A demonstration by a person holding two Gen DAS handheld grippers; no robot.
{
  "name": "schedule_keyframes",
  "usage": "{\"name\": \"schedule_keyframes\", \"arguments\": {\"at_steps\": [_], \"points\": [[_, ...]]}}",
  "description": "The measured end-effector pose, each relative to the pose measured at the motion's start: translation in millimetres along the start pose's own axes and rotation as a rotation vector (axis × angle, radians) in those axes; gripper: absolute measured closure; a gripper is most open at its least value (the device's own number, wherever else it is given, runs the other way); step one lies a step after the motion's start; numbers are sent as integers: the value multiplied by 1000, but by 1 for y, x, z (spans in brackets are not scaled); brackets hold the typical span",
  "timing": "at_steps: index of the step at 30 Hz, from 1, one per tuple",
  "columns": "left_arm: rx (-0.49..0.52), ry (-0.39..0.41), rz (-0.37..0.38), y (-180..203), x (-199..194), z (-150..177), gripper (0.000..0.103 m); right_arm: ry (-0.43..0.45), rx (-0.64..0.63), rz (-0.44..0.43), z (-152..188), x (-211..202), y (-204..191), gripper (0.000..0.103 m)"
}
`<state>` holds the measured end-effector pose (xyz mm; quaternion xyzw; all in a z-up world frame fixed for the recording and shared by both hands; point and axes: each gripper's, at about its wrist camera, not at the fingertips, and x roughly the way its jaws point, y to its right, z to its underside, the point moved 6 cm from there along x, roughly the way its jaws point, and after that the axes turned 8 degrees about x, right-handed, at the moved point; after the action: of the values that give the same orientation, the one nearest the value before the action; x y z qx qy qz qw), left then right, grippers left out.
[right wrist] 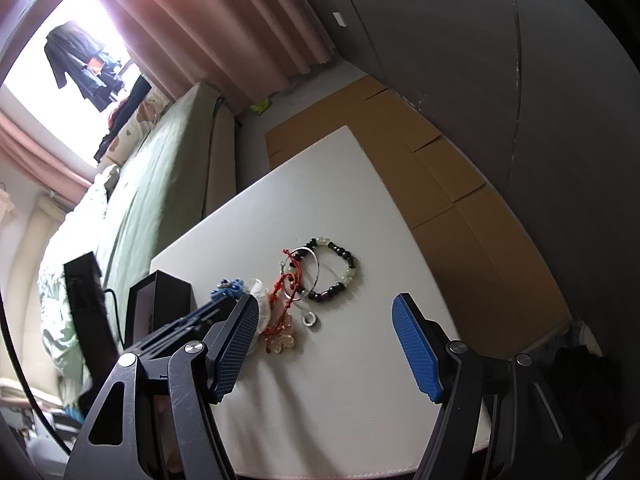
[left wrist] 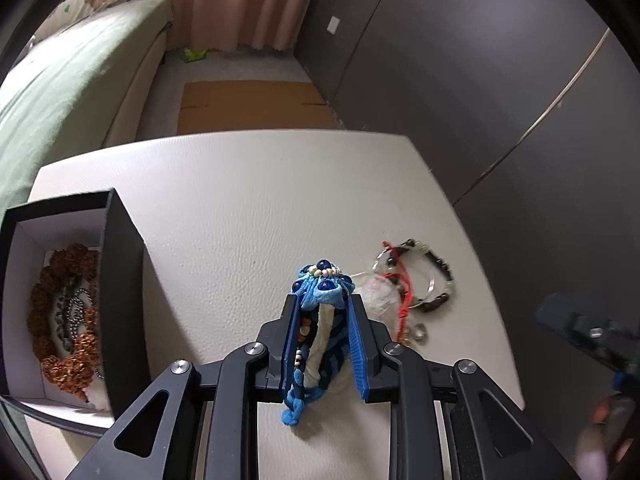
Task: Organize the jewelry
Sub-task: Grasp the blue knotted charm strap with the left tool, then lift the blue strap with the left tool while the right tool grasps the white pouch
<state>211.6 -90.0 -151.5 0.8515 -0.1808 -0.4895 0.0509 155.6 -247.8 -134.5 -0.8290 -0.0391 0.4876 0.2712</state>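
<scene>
Black box (left wrist: 120,288) — brown beads (left wrist: 68,316) inside

A blue braided piece (left wrist: 320,292) studded with dark-blue and cream beads is showing against a white tabletop (left wrist: 240,208), beside a black-and-pale-green bead bracelet (right wrist: 340,272), a red cord (right wrist: 290,280), and rust-brown beads (left wrist: 64,312) filling a black box (left wrist: 120,280).

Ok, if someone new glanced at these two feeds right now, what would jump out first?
The blue braided piece caught between the left gripper fingers, mid-table. Next, the black box at the table's left edge, already holding brown beads and a chain. Then the small pile right of the gripper: a bead bracelet, bangle, red cord and ring, with the right gripper open over the table just short of them.
</scene>
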Motion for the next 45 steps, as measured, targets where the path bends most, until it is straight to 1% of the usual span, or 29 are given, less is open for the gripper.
{"name": "schedule_keyframes", "arguments": {"at_steps": [3, 7, 8, 10, 12, 15, 17, 20, 22, 24, 31, 32, 33, 34, 35, 38, 42, 45], "points": [[-3, 21, 13, -2, -11, -3, 79, -8, -12, -11, 2, 3, -7, 33], [-23, 49, 41, -10, -26, -7, 79, -19, -21, -51, 4, 9, -17, 33], [-34, 58, 47, -14, -30, -8, 79, -23, -25, -58, 5, 12, -19, 34], [-48, 75, 49, -20, -38, -10, 79, -33, -35, -66, 7, 17, -24, 40], [-63, 91, 54, -27, -46, -11, 79, -53, -46, -74, 9, 25, -29, 51], [-78, 102, 81, -34, -54, -12, 79, -78, -59, -87, 15, 37, -40, 53], [-83, 108, 78, -39, -59, -11, 79, -91, -65, -102, 18, 43, -48, 55], [-97, 124, 75, -50, -69, -11, 79, -103, -84, -91, 21, 56, -59, 55], [-109, 137, 72, -57, -76, -11, 79, -113, -95, -75, 23, 65, -62, 55], [-124, 149, 66, -67, -83, -11, 79, -121, -118, -40, 26, 75, -68, 55], [-170, 185, 60, -94, -106, -8, 79, -118, -245, 132, 37, 104, -84, 56], [-174, 187, 61, -97, -108, -8, 79, -118, -256, 145, 38, 105, -84, 64], [-179, 190, 63, -100, -111, -7, 79, -120, -269, 156, 39, 106, -85, 80], [-185, 191, 64, -101, -113, -6, 79, -125, -284, 168, 42, 107, -86, 90], [-188, 195, 64, -102, -114, -6, 79, -127, -291, 174, 43, 107, -87, 96], [-192, 210, 64, -103, -120, -4, 79, -95, -310, 180, 41, 95, -93, 97], [-186, 214, 65, -102, -123, -1, 79, -45, -305, 136, 36, 70, -102, 97], [-189, 220, 63, -103, -125, 0, 79, -26, -289, 113, 35, 58, -104, 97]]}}
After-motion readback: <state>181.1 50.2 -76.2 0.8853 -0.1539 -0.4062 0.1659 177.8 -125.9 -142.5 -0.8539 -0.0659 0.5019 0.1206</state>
